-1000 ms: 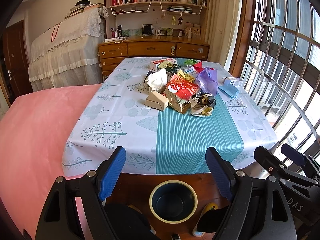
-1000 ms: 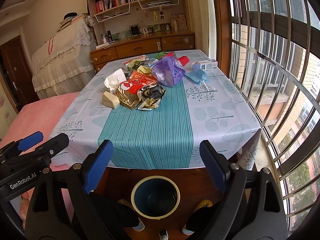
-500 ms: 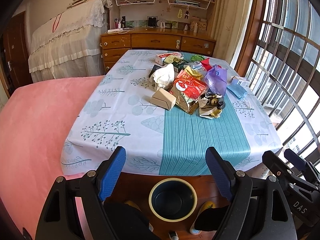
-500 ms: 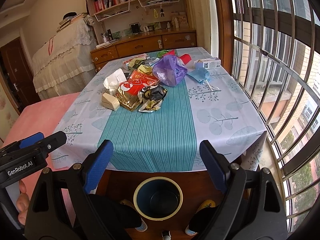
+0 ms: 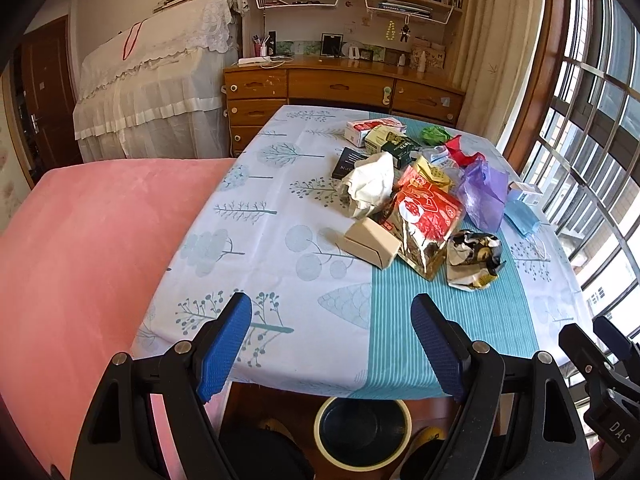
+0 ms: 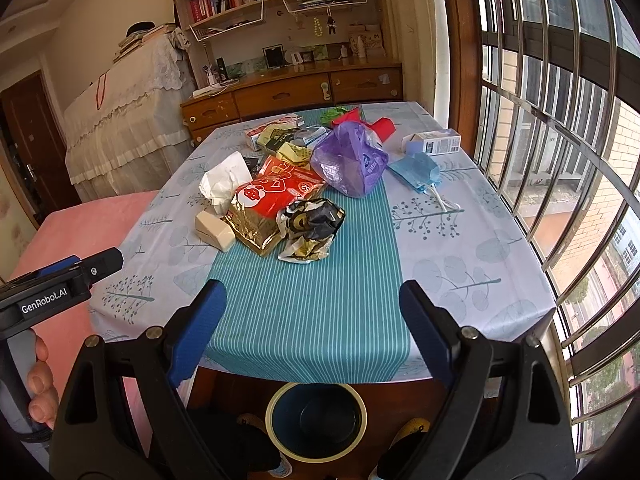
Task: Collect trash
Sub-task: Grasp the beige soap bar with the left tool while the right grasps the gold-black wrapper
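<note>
Left wrist view: both grippers, left gripper (image 5: pixel 331 330) and right gripper (image 6: pixel 311 316), have closed in on the table (image 5: pixel 280 240), jaws spread and empty, trash pile (image 5: pixel 416 208) mid-table, bin (image 5: pixel 362 428) below near edge, so first pick looks imminent

Clothed table (image 5: pixel 280 248), heaped wrappers (image 5: pixel 424 216), boxes, purple bag (image 6: pixel 348 160), mask (image 6: pixel 416 170)

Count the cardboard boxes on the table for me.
4 that I can make out: a beige box at the pile's near left, a red-and-white box at the far end, a dark flat one behind the tissue, a blue-white carton by the window. More may be buried.
</note>
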The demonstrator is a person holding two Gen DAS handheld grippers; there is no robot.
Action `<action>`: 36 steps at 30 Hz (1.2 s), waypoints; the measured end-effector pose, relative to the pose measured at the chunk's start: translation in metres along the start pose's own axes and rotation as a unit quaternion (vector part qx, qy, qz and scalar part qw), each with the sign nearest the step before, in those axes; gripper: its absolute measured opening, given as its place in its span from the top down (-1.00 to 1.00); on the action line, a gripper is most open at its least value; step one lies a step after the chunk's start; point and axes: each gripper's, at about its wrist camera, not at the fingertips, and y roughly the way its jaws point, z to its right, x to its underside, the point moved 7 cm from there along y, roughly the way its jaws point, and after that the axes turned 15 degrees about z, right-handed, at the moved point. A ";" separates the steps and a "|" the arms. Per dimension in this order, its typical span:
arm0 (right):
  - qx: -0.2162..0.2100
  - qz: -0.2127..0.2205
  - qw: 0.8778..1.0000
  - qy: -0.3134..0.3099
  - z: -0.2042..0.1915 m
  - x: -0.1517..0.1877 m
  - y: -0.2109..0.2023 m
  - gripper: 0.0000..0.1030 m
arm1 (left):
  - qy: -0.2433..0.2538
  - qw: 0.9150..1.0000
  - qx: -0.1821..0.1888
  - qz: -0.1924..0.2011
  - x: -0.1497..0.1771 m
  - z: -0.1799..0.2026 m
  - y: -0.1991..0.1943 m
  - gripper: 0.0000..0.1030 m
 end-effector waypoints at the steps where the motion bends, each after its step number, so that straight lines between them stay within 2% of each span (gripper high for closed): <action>1: -0.001 -0.001 1.000 0.000 -0.001 -0.002 0.005 -0.68 | 0.000 1.000 -0.002 0.000 -0.003 -0.002 0.005 -0.62; 6: -0.004 -0.016 1.000 0.005 0.002 -0.009 0.042 -0.68 | -0.007 1.000 -0.004 -0.006 -0.014 -0.006 0.036 -0.62; 14: 0.012 -0.043 0.999 0.027 0.015 -0.006 0.118 -0.67 | -0.027 0.999 0.011 -0.038 -0.023 -0.005 0.109 -0.62; 24: 0.011 -0.082 0.995 0.056 0.017 0.012 0.197 -0.66 | -0.020 0.995 0.041 -0.092 -0.004 0.021 0.193 -0.62; 29: -0.009 -0.095 0.992 0.080 0.020 0.026 0.220 -0.45 | -0.044 0.992 0.080 -0.091 0.001 0.028 0.211 -0.56; 34: -0.025 -0.083 0.994 0.065 0.017 0.028 0.231 -0.21 | -0.034 0.990 0.102 -0.088 0.005 0.037 0.214 -0.51; 36: -0.033 -0.083 0.994 0.067 0.017 0.029 0.234 -0.12 | -0.028 0.990 0.102 -0.098 0.010 0.039 0.215 -0.48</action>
